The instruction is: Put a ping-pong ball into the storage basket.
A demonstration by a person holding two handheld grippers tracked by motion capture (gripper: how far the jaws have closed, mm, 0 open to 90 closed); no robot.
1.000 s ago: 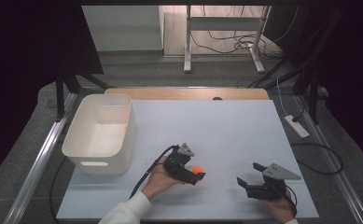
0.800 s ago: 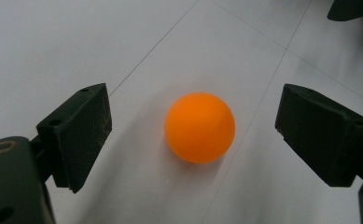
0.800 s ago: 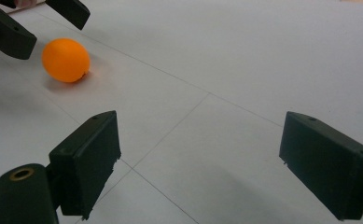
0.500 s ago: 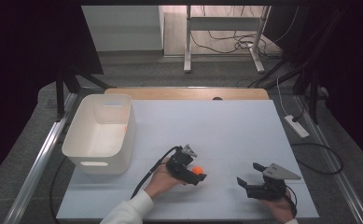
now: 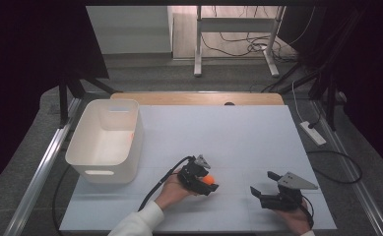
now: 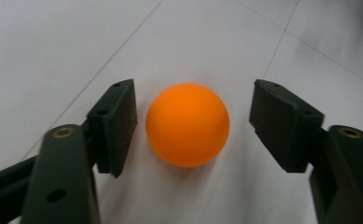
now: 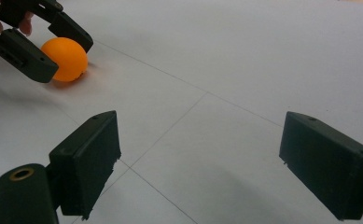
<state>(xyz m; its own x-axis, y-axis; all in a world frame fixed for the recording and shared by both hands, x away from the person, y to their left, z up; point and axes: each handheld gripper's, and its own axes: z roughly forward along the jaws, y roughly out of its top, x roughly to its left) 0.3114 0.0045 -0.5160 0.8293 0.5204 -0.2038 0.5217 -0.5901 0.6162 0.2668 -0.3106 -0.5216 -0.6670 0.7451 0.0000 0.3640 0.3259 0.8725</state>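
Observation:
A small orange ball (image 5: 209, 180) (image 6: 187, 125) rests on the white table top (image 5: 238, 132), near its front edge. My left gripper (image 5: 210, 183) (image 6: 194, 100) lies low around the ball, one jaw on each side. Its jaws have just been closing, and a narrow gap still shows between each pad and the ball, the left one smaller. My right gripper (image 5: 261, 183) (image 7: 200, 126) sits to the right of it, open wide over bare table, nothing between its jaws. From there the ball (image 7: 67, 58) appears at the upper left between the other gripper's jaws.
A white plastic bin (image 5: 135, 132) stands at the table's left side, behind and left of the left hand. A wooden strip (image 5: 199, 98) runs along the far edge. A power strip (image 5: 313, 132) lies on the floor off the right edge.
The left gripper's jaws have drawn in around the orange ball, which has stayed where it was. The right gripper has not moved.

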